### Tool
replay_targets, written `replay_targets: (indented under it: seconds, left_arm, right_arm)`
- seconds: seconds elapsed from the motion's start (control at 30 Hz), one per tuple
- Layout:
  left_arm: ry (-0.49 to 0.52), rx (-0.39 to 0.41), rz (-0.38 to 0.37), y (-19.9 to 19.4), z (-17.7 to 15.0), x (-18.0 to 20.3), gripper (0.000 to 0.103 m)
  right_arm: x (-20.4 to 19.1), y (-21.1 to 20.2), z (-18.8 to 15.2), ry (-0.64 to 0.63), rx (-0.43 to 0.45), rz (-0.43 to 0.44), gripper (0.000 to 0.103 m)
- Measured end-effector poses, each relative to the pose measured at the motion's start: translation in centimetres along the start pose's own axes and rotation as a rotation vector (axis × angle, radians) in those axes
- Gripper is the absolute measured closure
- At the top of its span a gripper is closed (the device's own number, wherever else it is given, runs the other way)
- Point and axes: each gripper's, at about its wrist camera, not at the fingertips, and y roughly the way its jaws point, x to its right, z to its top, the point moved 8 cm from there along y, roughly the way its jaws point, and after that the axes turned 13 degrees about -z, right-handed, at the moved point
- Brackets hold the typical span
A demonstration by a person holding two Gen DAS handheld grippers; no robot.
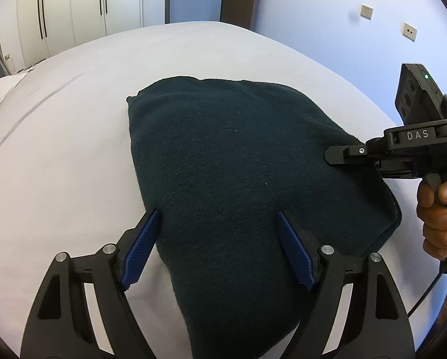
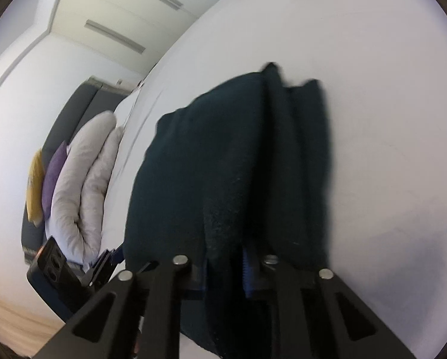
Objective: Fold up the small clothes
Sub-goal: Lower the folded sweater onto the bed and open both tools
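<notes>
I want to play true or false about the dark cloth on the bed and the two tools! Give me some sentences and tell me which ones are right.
1. The cloth is dark green. True.
2. It lies on a white bed. True.
3. The left tool squeezes the cloth tight. False: its blue fingers stand wide apart, with the cloth lying between them.
4. The right tool has cloth between its fingers. True: its fingers are nearly together with a fold of cloth pinched in.
5. The cloth is red and hangs on the door. False: it is dark green and lies on the bed.
</notes>
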Motion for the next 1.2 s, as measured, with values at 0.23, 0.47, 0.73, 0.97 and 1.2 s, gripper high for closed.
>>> replay_targets:
  seconds: [0.23,0.47,0.73,0.97,1.2]
  left_arm:
    - [0.022,0.011,-0.014,0.5,1.0,-0.6,0.022]
    - [0.098,-0.017,0.04,1.9,0.4,-1.4,0.009]
    - [0.008,-0.005,-0.021,1.4,-0.3,-4.7,0.006]
    - [0.008,-0.052,-0.028,2.7,-1.5,-5.8,0.006]
    - [-0.017,-0.068,-0.046,3.4,-1.9,-7.5,0.006]
  right_arm:
    - [0.4,-3.2,0.3,0.021,0.134,-0.032,0.088]
    - [2.2,-2.8,-1.1,0.102,0.166,-0.02,0.089]
    - [3.3,-3.4,-1.9,0.161,0.192,0.014,0.09]
    - [3.4,-2.0,-1.0,0.147,0.138,0.008,0.091]
    - [0.9,-4.7,-3.1,0.138,0.159,-0.028,0.05]
